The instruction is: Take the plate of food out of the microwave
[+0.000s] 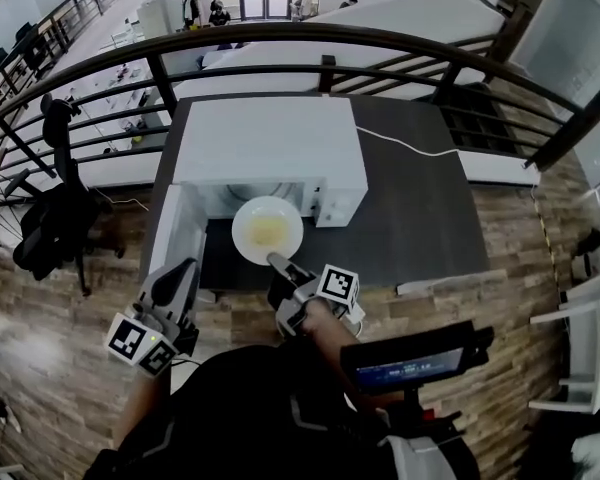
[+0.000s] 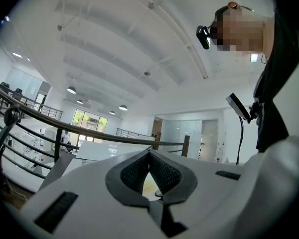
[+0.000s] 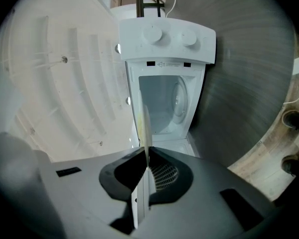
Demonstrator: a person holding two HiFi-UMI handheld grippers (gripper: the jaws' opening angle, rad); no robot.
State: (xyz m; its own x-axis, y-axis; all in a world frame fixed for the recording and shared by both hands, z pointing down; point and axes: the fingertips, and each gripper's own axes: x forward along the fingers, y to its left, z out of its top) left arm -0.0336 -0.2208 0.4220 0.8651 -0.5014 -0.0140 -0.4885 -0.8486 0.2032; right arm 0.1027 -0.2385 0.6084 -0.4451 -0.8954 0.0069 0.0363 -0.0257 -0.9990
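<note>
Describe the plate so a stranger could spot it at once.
On the dark table by the railing stands a white microwave with its door swung open. In front of its opening is the plate, pinched at its near rim by the right gripper. It is the only dish in sight: round, white, with yellowish food.

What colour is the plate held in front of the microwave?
White, with yellowish food; the plate shows best in the head view.
</note>
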